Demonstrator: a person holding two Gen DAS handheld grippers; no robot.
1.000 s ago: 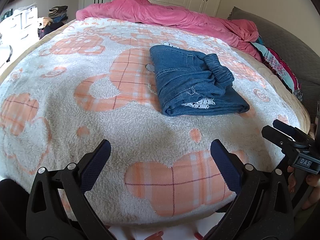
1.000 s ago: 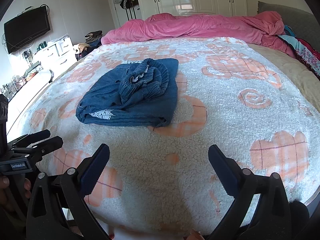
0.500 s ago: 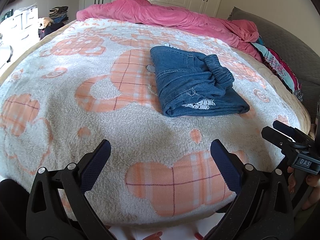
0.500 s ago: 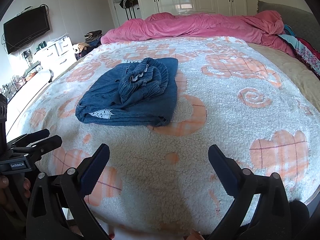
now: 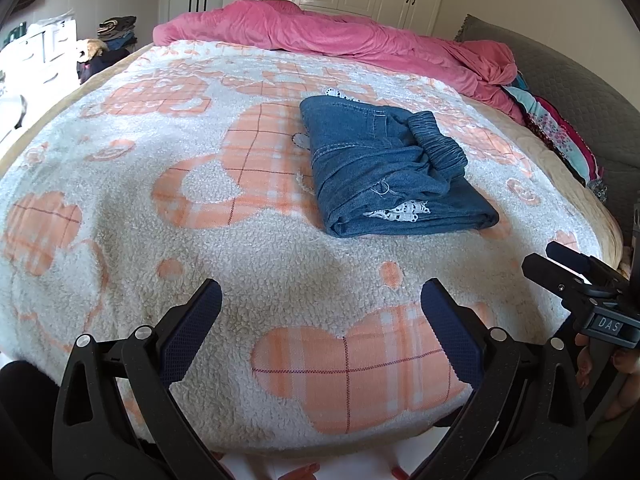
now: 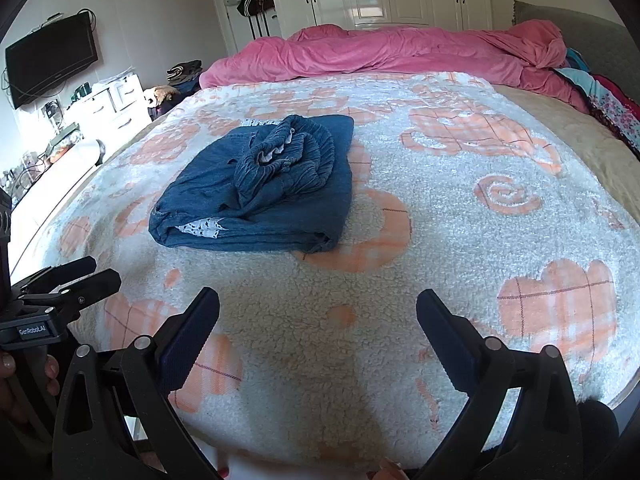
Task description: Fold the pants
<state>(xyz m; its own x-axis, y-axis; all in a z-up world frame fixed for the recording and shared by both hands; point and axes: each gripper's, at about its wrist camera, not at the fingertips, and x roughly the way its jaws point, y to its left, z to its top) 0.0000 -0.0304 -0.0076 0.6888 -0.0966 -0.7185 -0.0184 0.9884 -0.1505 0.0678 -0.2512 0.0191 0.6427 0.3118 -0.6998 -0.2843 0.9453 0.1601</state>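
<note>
A: Item: folded blue denim pants (image 5: 394, 178), laid on the fleece blanket with orange plaid hearts (image 5: 200, 264). Position relative to the grippers is requested.

B: The bundle is recorded ahead of both grippers and well apart from them, toward the middle of the bed. From the left gripper (image 5: 320, 328) it is seen ahead and to the right; from the right gripper (image 6: 318, 332) it is seen ahead and to the left. It is thus placed between the two lines of sight. Neither gripper can be judged clearly nearer.

A: Long axis?

B: It is judged to run away from the person, toward the pink duvet (image 5: 340, 36). The folded edge with white lace trim (image 5: 400, 212) is turned toward the grippers; the gathered elastic waistband (image 6: 288, 156) is bunched on top.

A: Gripper condition?

B: Both are held wide apart and empty, over the near blanket edge.

A: Difference from the earlier frames?

B: Almost none is noted; pants and grippers are found where they were. The fold is judged finished, or nearly.
</note>
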